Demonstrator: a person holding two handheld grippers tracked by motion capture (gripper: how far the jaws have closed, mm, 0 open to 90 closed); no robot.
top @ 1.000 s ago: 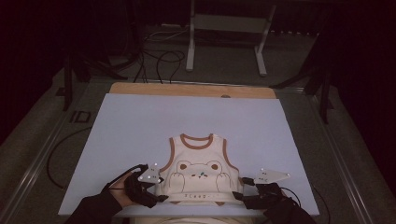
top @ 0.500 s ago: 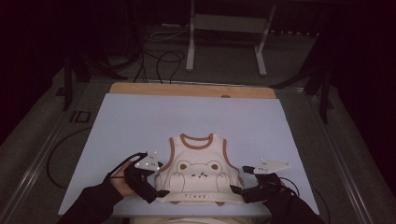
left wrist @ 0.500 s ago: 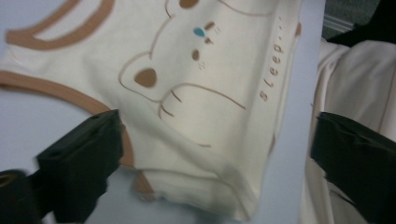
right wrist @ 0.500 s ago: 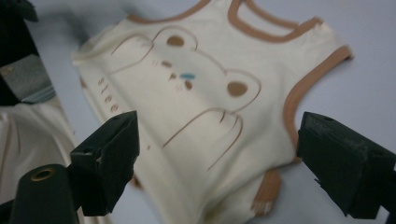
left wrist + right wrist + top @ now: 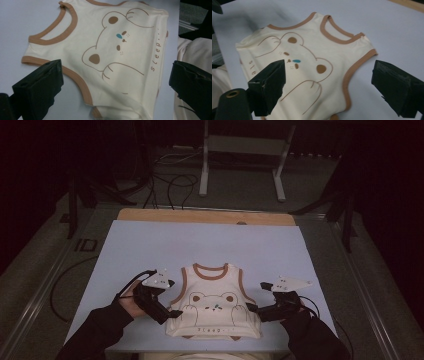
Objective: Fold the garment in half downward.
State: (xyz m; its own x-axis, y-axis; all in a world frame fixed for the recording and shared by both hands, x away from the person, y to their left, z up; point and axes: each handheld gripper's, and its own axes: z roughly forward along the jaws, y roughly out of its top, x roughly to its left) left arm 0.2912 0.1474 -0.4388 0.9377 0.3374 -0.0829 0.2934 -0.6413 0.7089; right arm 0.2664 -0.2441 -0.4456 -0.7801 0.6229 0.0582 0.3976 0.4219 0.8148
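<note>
The cream sleeveless baby vest (image 5: 214, 302) with brown trim and a bear print lies flat on my pale blue worktop (image 5: 150, 245), near the edge closest to me and between my two claws. Its long axis runs from me outward: the neckline points away toward the far side, the hem with the word "sleep" sits nearest my body. My left claw (image 5: 167, 314) hovers just beside the vest's left edge by the armhole, jaws spread wide with nothing between them; in the left gripper view the armhole trim lies below and between the black jaws. My right claw (image 5: 255, 310) is at the vest's right edge, also gaping and empty, with the other armhole under its jaws in the right gripper view. Compared with a second ago, both claws have just been opening and have lifted off the cloth, and the vest lies a little farther from the near edge, its shoulders smoothed out.
</note>
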